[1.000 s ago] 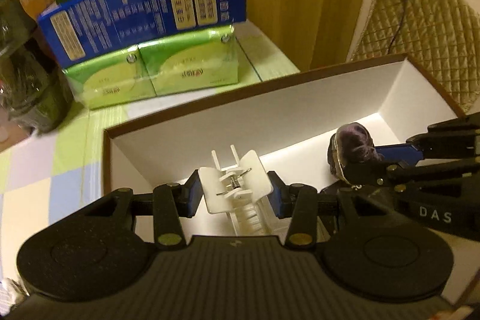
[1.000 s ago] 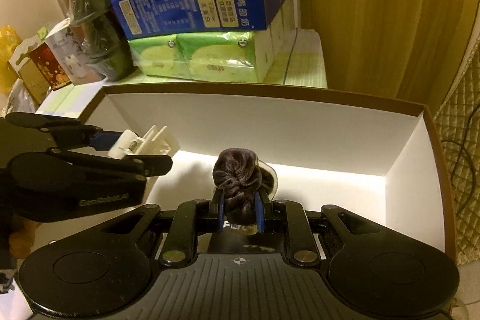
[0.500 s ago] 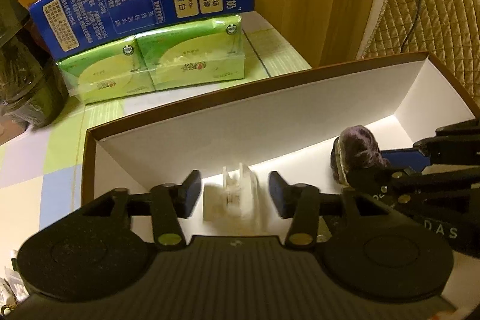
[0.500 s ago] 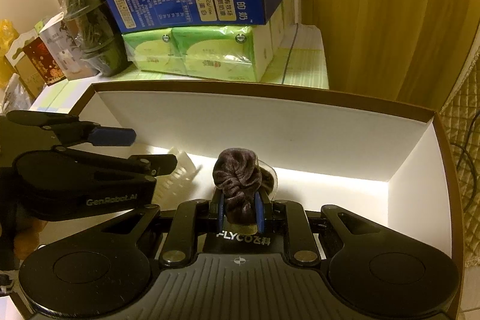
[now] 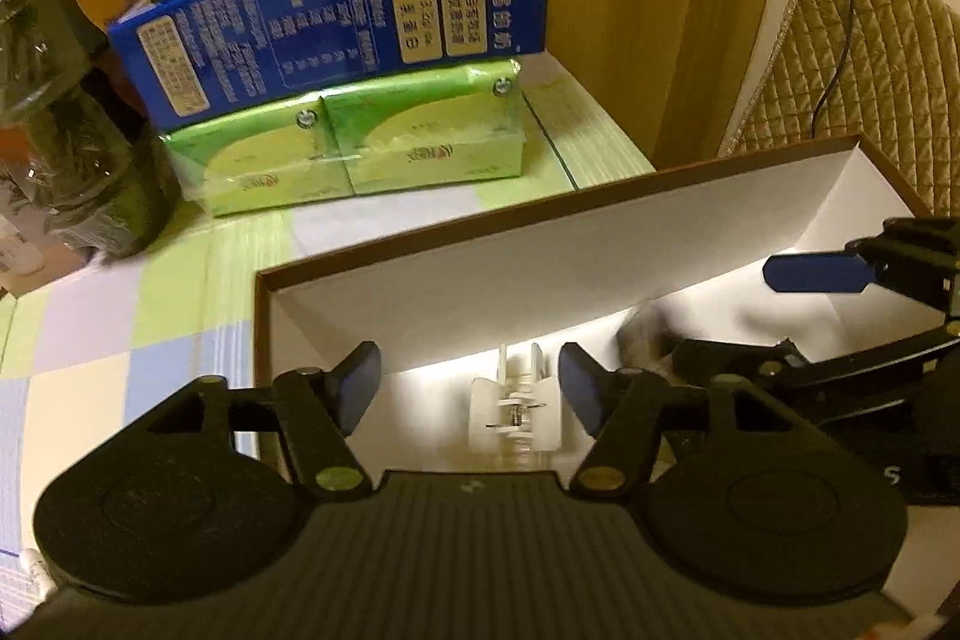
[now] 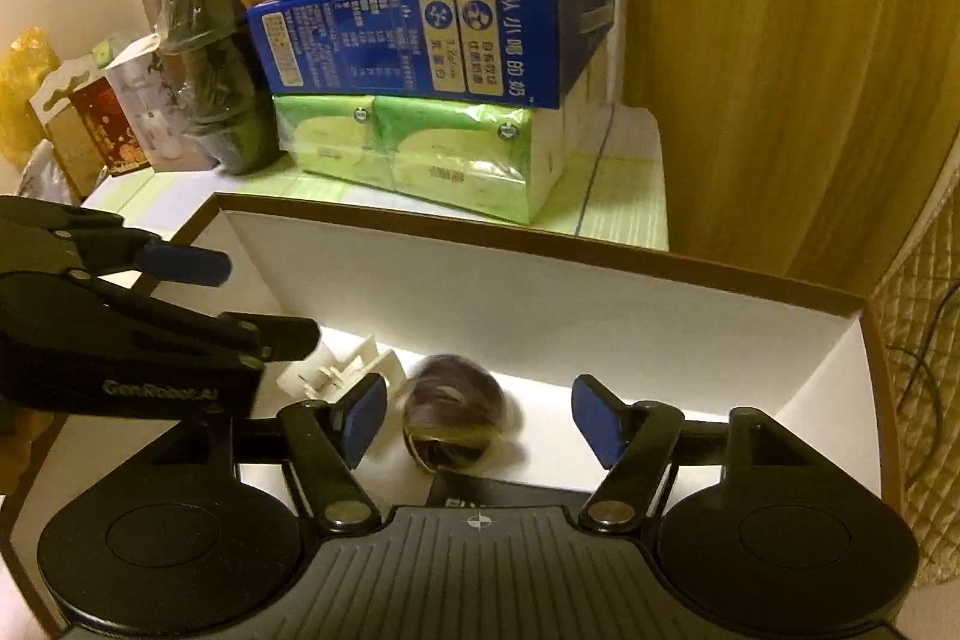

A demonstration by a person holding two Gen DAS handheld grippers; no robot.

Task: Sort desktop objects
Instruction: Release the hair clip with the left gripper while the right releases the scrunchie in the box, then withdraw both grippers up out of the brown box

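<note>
Hair clip (image 5: 516, 409) and scrunchie (image 6: 455, 421) both lie on the white floor of the box (image 5: 540, 244), and we hold neither. In the left wrist view our left gripper (image 5: 469, 388) is spread wide, its jaws released; the white hair clip sits between the two blue pads, nearer the right pad, at about 12 o'clock from the gripper body, touching neither. At 3 o'clock our right gripper reaches in from the edge, one blue pad showing above the box floor.

In the right wrist view the left gripper comes in at 9 o'clock, with the clip under its lower finger (image 6: 282, 331). Our right gripper (image 6: 480, 418) is likewise released, jaws wide apart. The dark scrunchie rests between its pads, closer to the left pad at about 11 o'clock, blurred, just beside the clip. Beyond the box, at 12 o'clock, a blue carton (image 6: 432, 46) sits on green tissue packs (image 6: 414, 154).
</note>
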